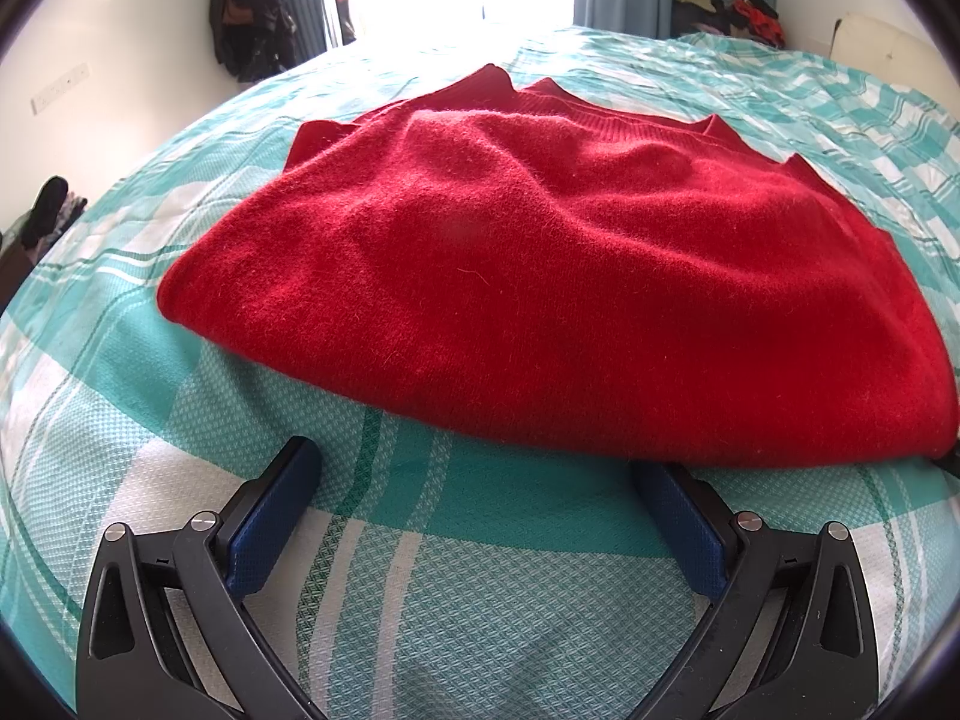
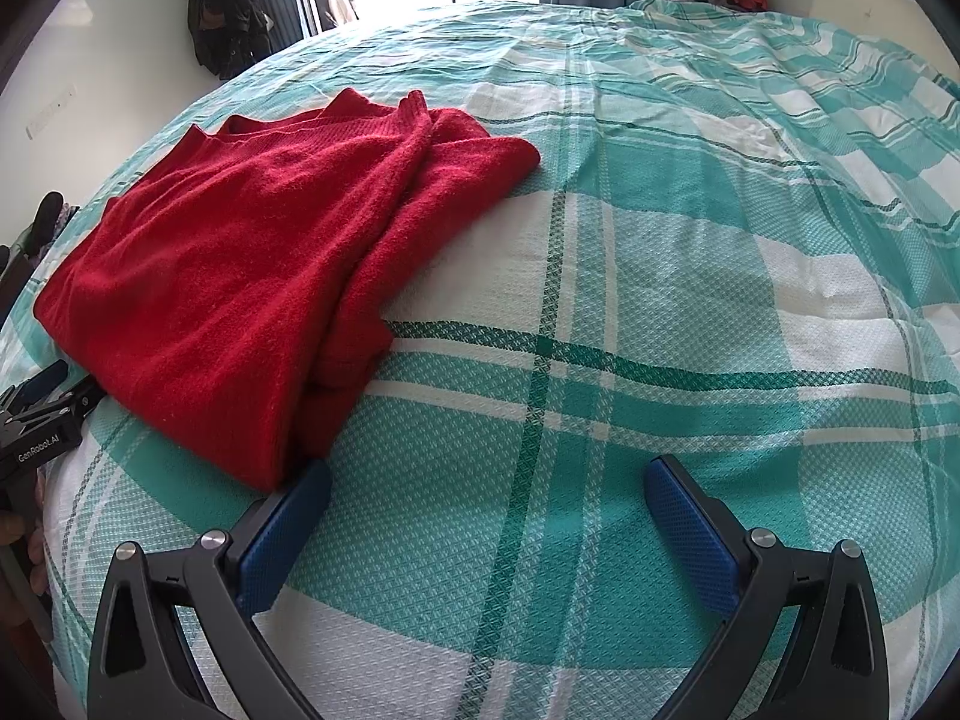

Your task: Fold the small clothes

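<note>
Nearest the cameras, both tools sat low over the bed [image 2: 660, 276] with their fingers spread wide and nothing between them. The left gripper [image 1: 474, 480] faced the red sweater [image 1: 540, 276] squarely, the garment's near folded edge lying just ahead of its blue pads [image 1: 273, 516], with the right-hand pad seemingly tucked at or just under that edge; whether it touched the knit could not be told. The right gripper [image 2: 489, 498] stood off the sweater's near right corner, its left pad just beside the cloth, while the rest of its span opened onto bare checked bedspread. So the sweater [image 2: 228, 276] lay forward of the left tool and forward-left of the right one, and the left was judged the better placed for the near edge. The sweater's long axis ran away from the grippers toward the far edge of the bed. It looked partly folded: a soft, fuzzy knit lying in a roughly oblong bundle, with a doubled layer along its right side, ribbed trim at the far end and some puckers on top.
</note>
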`<act>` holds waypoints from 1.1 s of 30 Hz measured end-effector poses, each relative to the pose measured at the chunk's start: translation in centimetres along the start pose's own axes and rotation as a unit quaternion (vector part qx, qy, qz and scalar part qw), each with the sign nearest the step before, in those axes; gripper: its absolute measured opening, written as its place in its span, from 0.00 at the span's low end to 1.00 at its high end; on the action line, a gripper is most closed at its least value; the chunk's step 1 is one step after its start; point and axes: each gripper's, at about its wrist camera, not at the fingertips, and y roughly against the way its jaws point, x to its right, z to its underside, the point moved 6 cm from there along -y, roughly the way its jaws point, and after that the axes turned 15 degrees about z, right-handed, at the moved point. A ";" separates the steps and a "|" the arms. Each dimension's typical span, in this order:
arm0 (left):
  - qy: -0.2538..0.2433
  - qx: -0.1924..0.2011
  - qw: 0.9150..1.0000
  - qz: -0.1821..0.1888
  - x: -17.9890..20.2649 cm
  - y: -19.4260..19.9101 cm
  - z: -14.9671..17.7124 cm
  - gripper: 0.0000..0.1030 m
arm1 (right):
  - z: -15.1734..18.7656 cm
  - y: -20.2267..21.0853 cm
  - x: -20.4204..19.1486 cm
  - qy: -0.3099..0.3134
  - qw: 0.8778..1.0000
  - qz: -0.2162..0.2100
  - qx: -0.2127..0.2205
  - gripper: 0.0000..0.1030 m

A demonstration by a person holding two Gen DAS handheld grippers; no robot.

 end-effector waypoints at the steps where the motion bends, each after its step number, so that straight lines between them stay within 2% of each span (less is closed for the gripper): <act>1: 0.000 0.000 1.000 0.000 0.0 0.0 0.0 0.99 | 0.0 0.0 0.0 -0.002 1.000 -0.002 0.002 1.00; 8: 0.001 -0.002 1.000 0.002 0.0 -0.1 -0.4 0.99 | 0.1 -0.3 0.4 -0.020 0.999 -0.023 0.025 1.00; 14: 0.006 0.002 1.000 0.011 -0.3 0.1 -0.6 0.99 | 0.3 -0.2 0.3 -0.024 0.999 -0.019 0.044 1.00; 16: 0.005 -0.008 1.000 0.012 -0.3 0.4 -0.7 0.99 | 0.3 -0.2 0.3 -0.024 0.999 -0.019 0.044 1.00; 18: -0.002 -0.035 0.999 0.032 -0.1 1.3 -1.0 0.99 | 0.3 -0.2 0.4 -0.023 0.999 -0.020 0.042 1.00; 20: -0.001 -0.046 0.996 0.075 -0.3 3.0 -1.1 0.98 | 0.2 0.0 0.8 -0.026 0.999 -0.031 0.031 1.00; 22: 0.005 -0.041 0.994 0.101 -1.7 5.3 -0.8 0.98 | -0.2 1.2 1.7 -0.042 0.999 -0.020 0.012 0.94; 24: 0.011 -0.030 0.993 0.112 -3.9 7.3 -0.3 0.98 | -0.7 3.8 2.2 -0.066 0.997 -0.018 0.020 0.89; 26: 0.022 -0.028 0.993 0.109 -6.5 8.2 0.2 0.98 | -2.0 6.7 1.1 -0.076 0.995 -0.050 0.044 0.86; 27: 0.028 -0.028 0.993 0.109 -7.5 8.5 0.4 0.98 | -2.9 7.8 -0.1 -0.079 0.992 -0.088 0.046 0.81; 28: 0.031 -0.024 0.993 0.110 -8.4 8.7 0.5 0.98 | -4.0 8.4 -1.8 -0.083 0.986 -0.140 0.037 0.78; 30: 0.025 -0.015 0.994 0.108 -9.1 8.9 1.1 0.98 | -6.2 8.7 -5.9 -0.096 0.966 -0.242 0.000 0.73; 31: 0.016 -0.012 0.994 0.105 -9.1 8.7 1.6 0.98 | -7.4 8.4 -8.1 -0.102 0.956 -0.275 -0.016 0.68; 33: -0.009 -0.004 0.995 0.096 -8.7 8.0 2.7 0.99 | -10.4 6.8 -12.0 -0.104 0.945 -0.308 -0.044 0.59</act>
